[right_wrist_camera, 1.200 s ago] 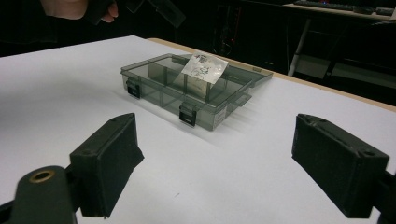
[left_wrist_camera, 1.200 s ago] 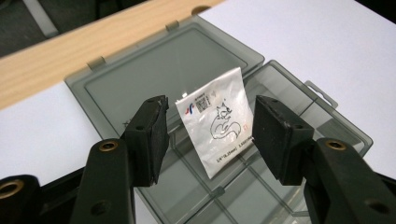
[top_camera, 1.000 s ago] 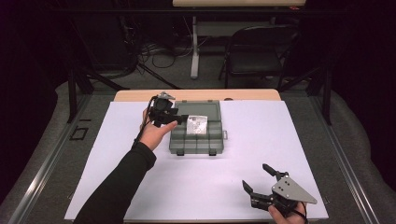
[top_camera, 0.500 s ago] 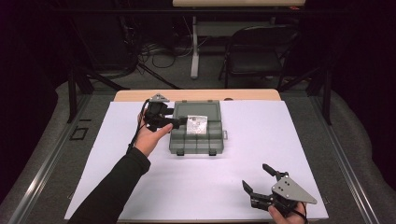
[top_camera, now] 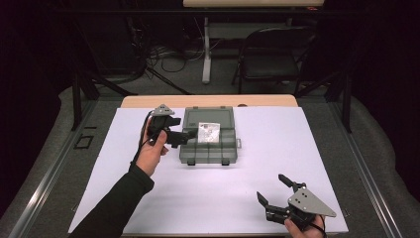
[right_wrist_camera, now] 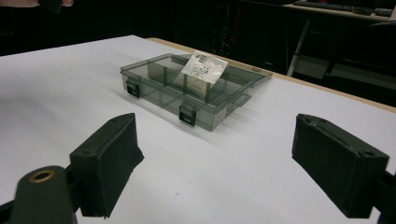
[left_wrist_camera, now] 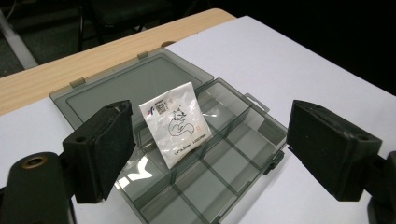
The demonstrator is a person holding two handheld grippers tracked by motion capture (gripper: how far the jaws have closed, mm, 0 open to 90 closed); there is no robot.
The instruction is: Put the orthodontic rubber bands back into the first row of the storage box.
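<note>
**Packet Released Into Open Box**

The right gripper (top_camera: 275,192) was held near the table's (top_camera: 346,148) near edge, well apart from the work, with its jaws spread wide and empty. The box (top_camera: 210,146) lay beyond it, towards the middle of the table, with its long axis across the table and its lid (left_wrist_camera: 126,86) folded flat behind.

The left gripper (top_camera: 184,137) was positioned just beside the box's left end, pointing along that long axis. Its jaws had just been opening and stood wide, with nothing pressed between the pads. The packet (left_wrist_camera: 175,123) was seen ahead of the jaws, leaning tilted on a divider in the rear row of compartments.

The left gripper was judged the nearer tool by far. Any coming move on the packet would therefore run from left to right along the box.
</note>
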